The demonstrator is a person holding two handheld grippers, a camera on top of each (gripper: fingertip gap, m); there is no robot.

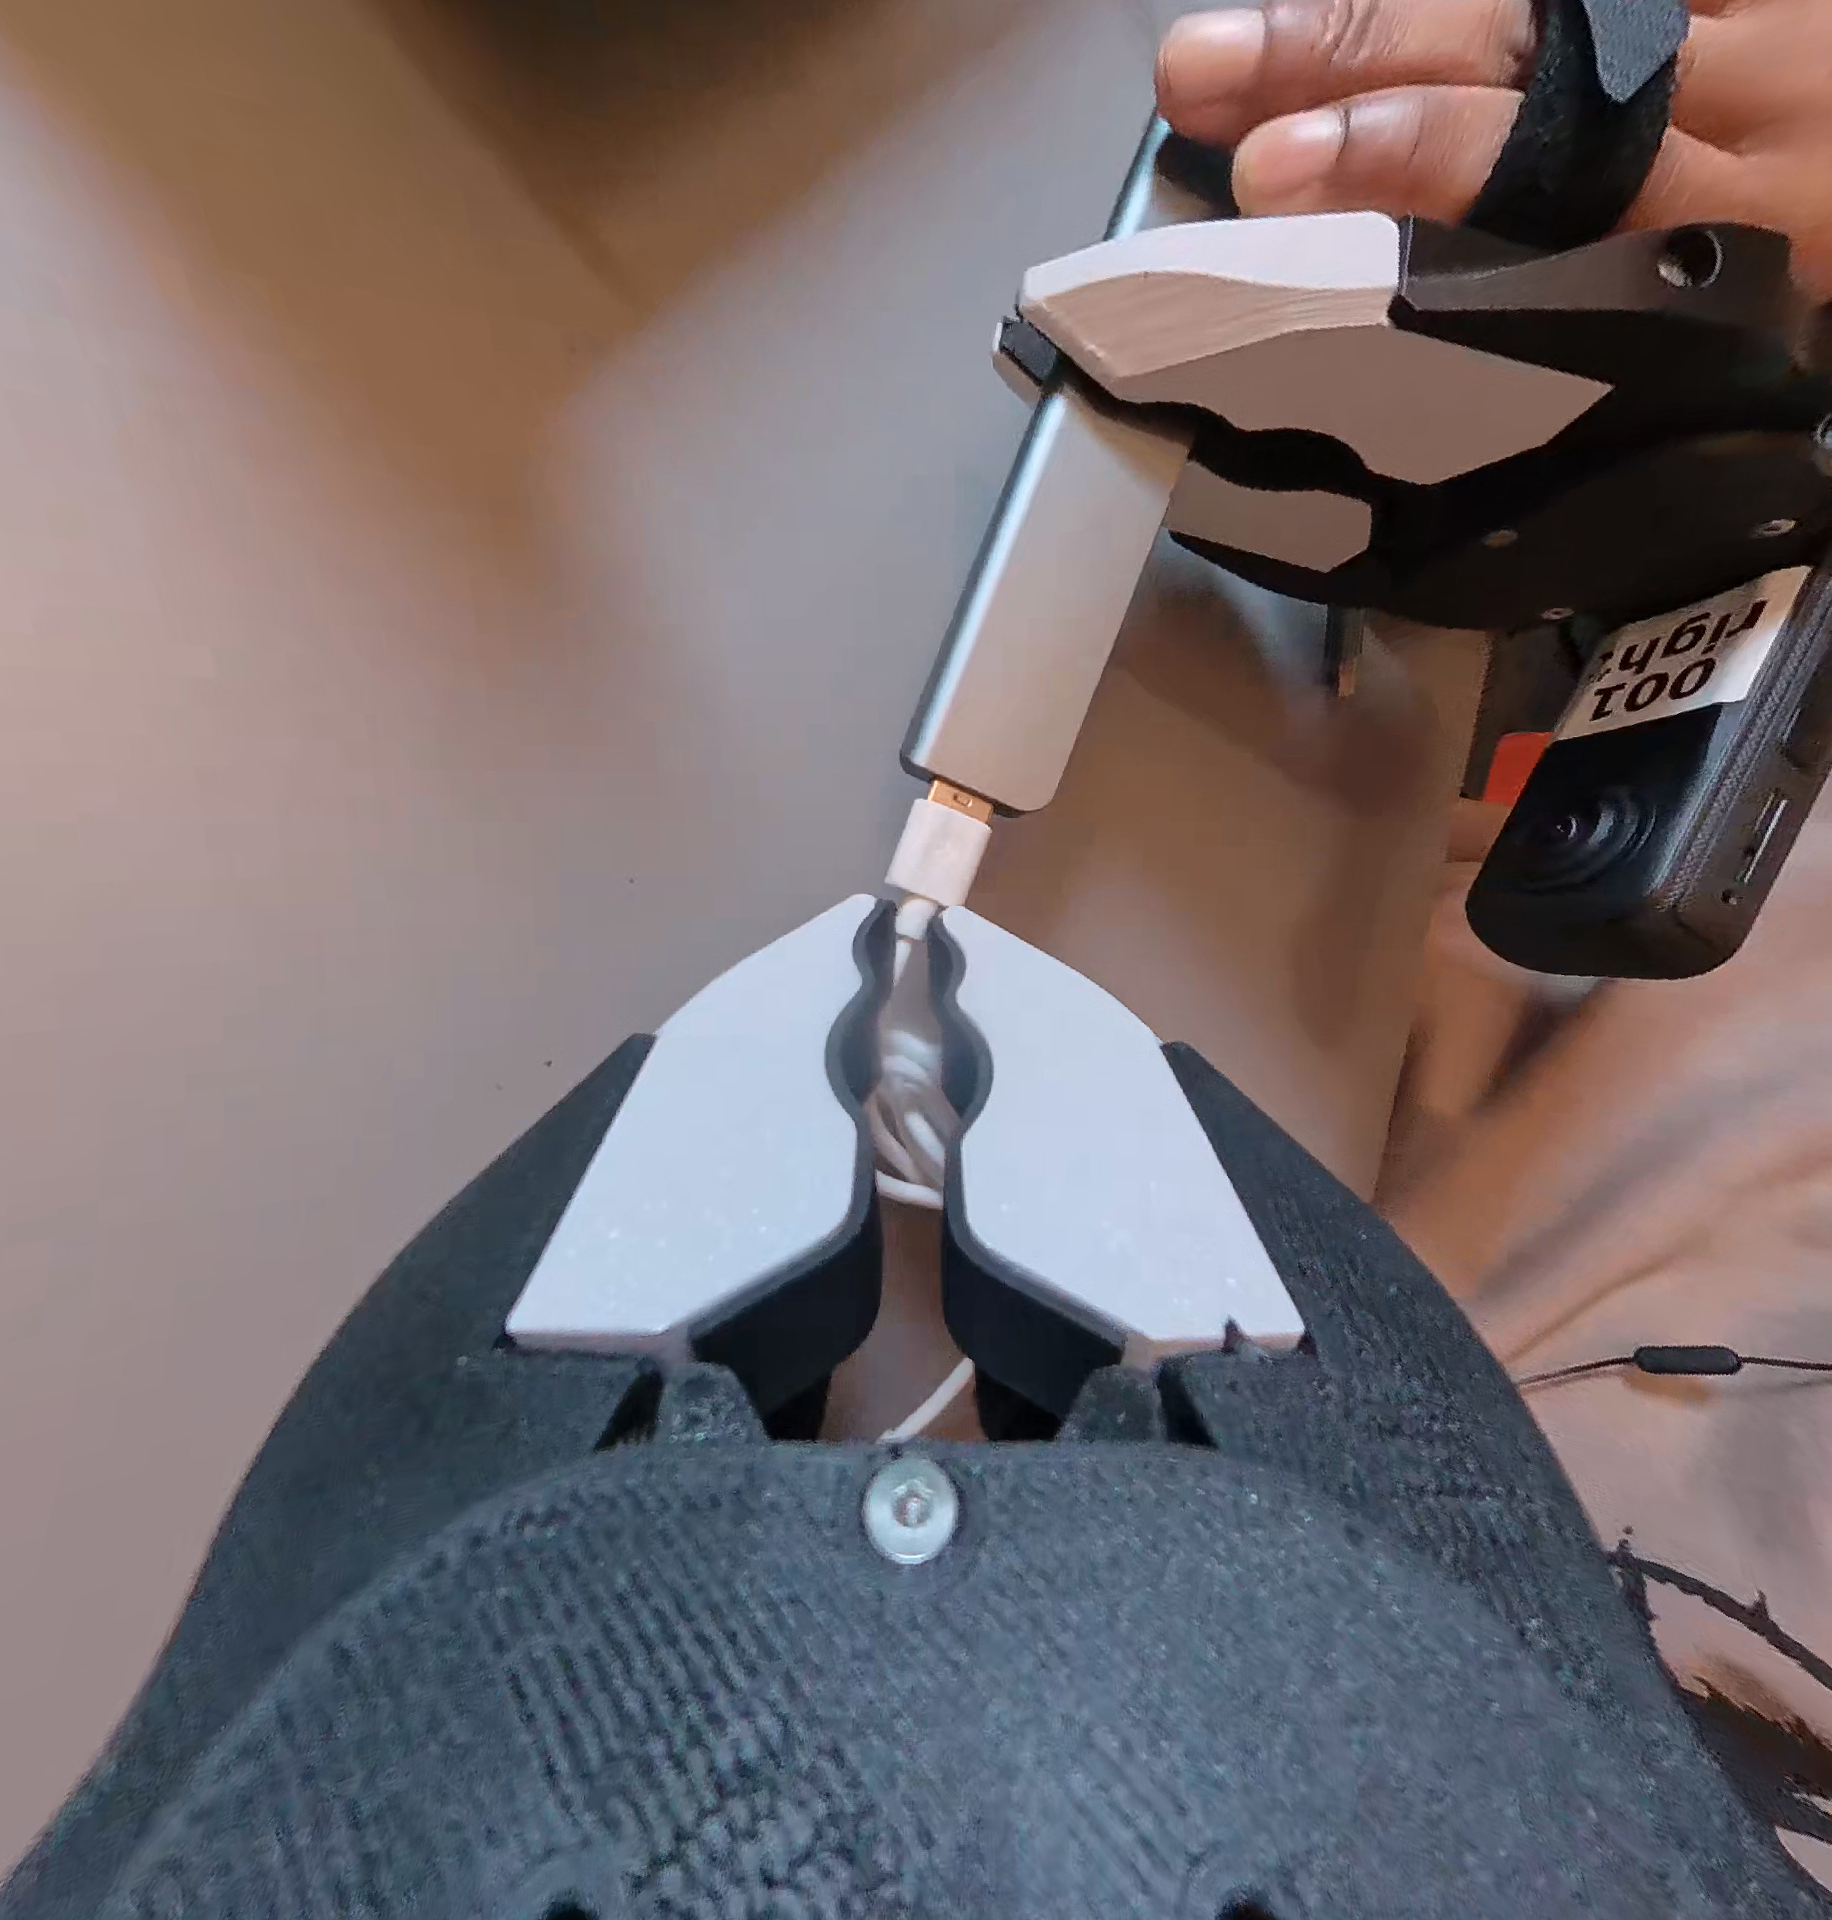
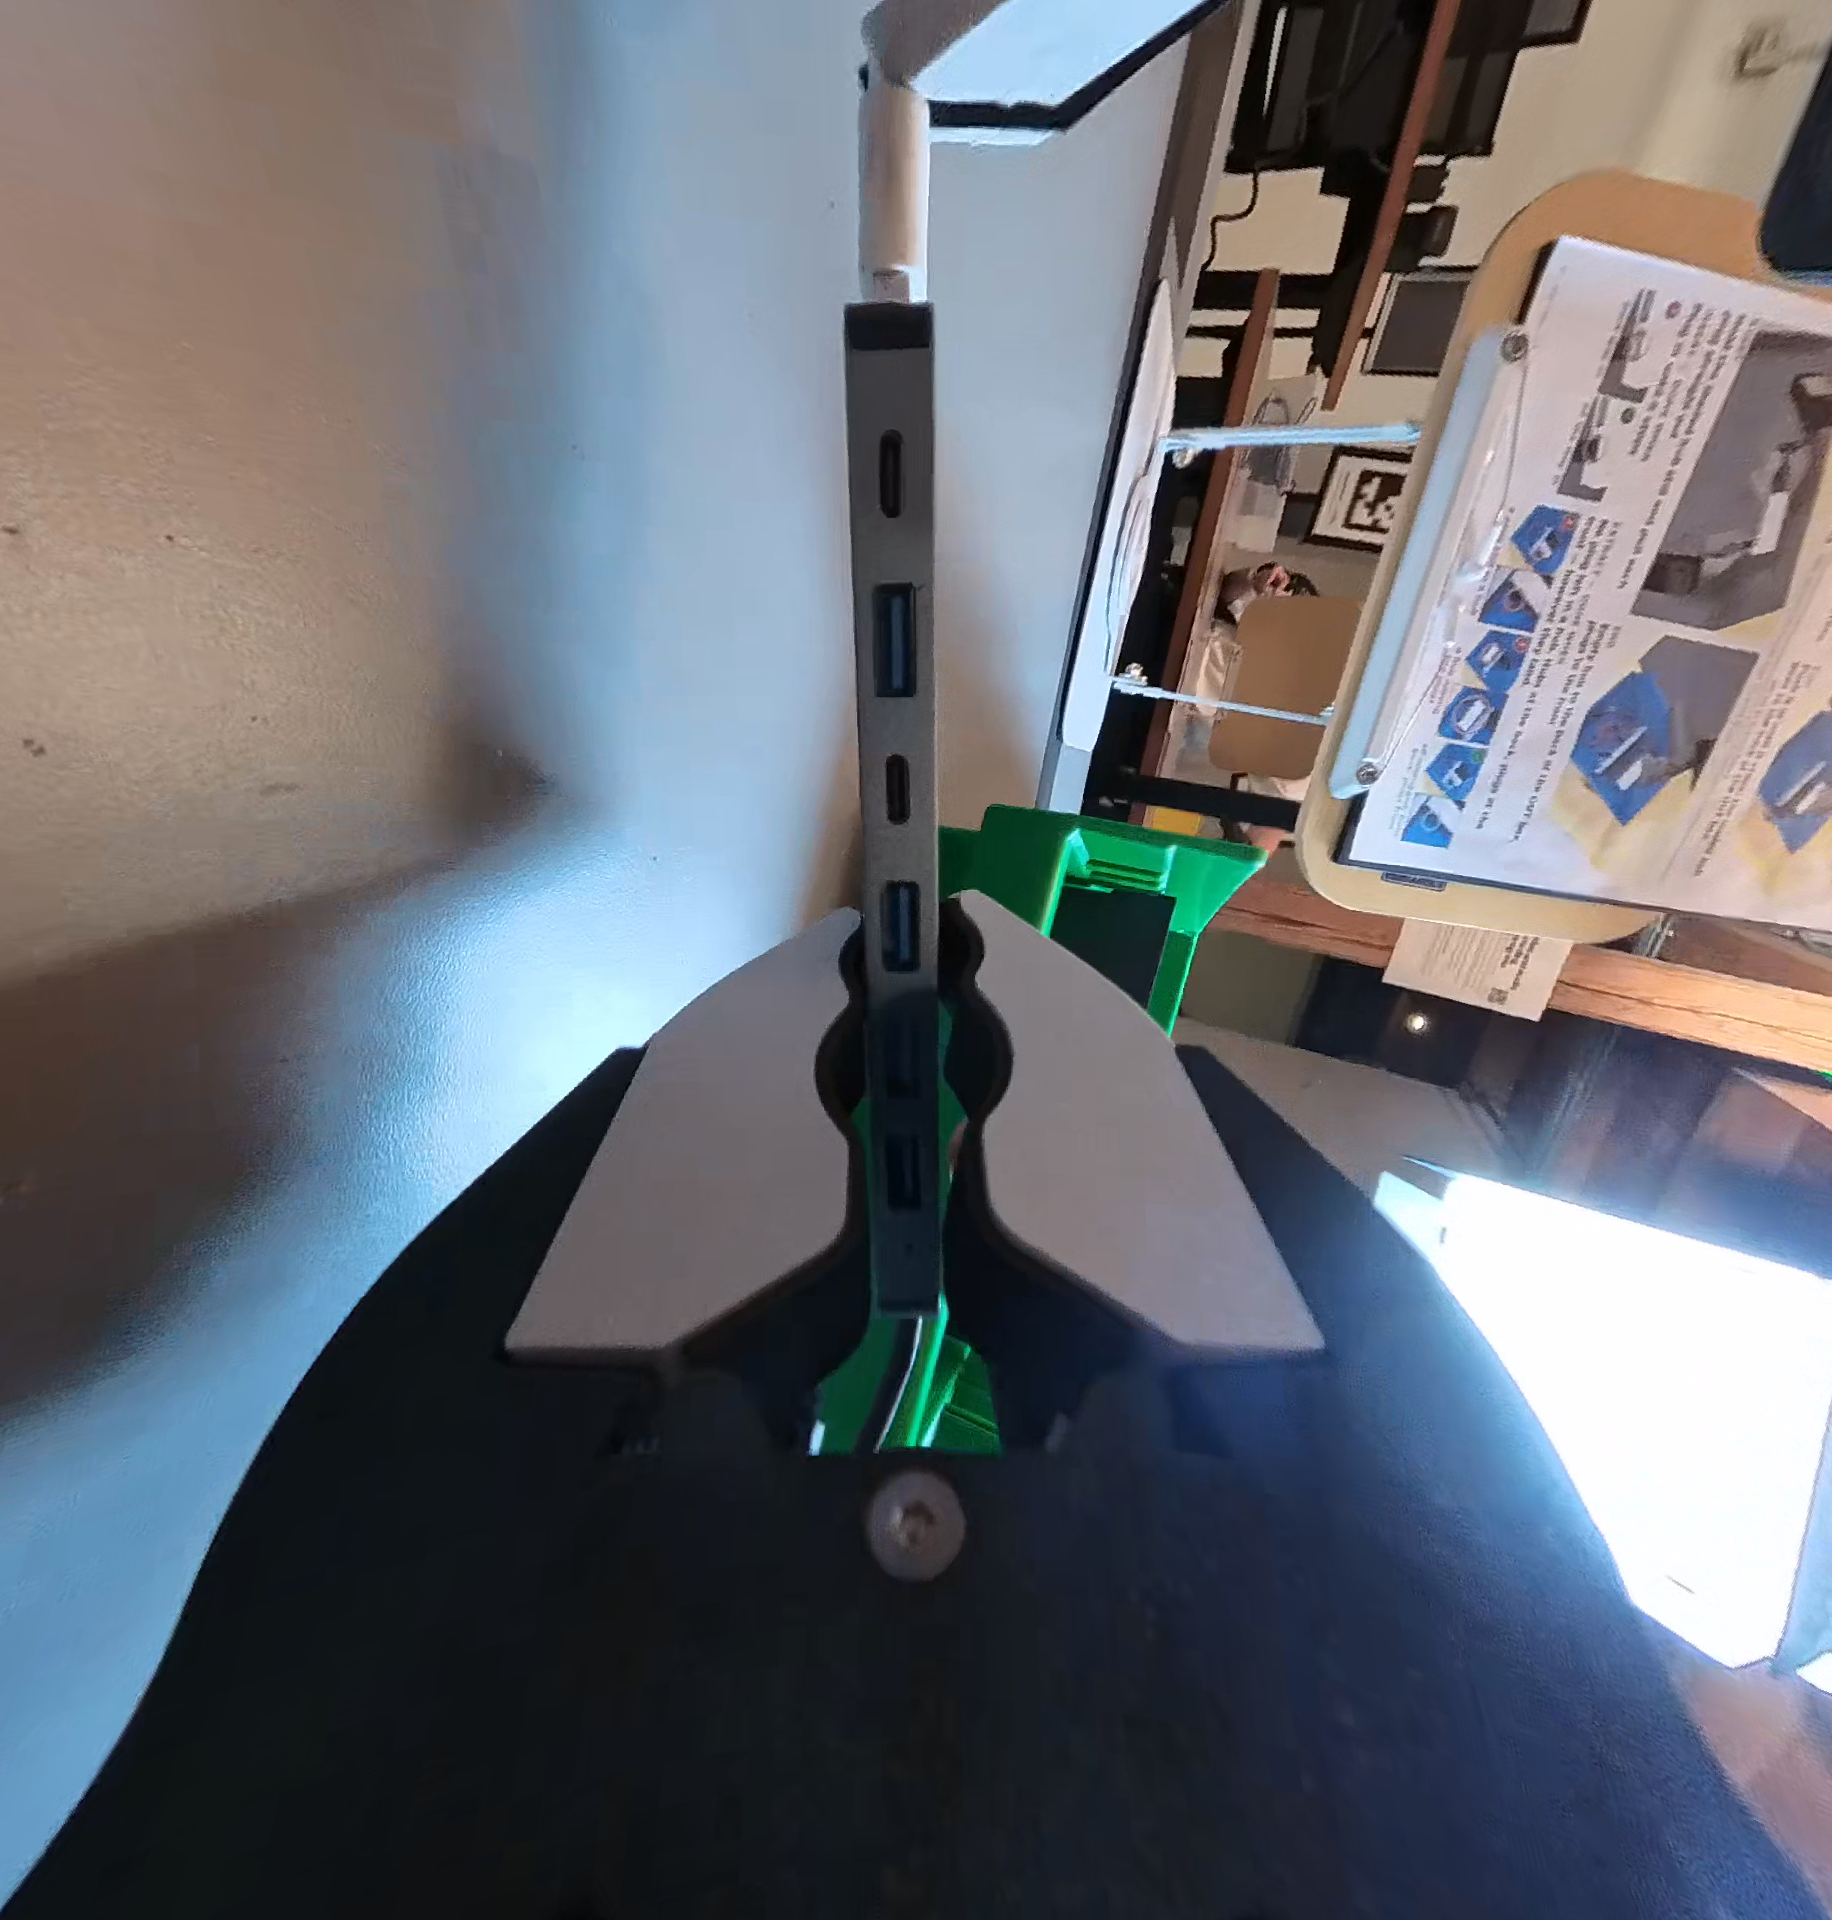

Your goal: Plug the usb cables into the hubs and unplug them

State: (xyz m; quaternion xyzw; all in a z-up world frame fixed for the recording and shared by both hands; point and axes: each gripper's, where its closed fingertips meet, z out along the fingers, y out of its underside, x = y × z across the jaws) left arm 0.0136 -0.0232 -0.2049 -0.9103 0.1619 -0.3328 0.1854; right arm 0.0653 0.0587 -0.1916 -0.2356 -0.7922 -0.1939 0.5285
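Fingers of the left gripper pinch a white cable, its plug seated in a slim grey hub clamped by the right gripper.

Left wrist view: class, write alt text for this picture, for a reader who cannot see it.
The left gripper, shut on a white USB cable, holds its plug at the end port of a grey hub. The right gripper, in a person's hand, clamps the hub's upper part.
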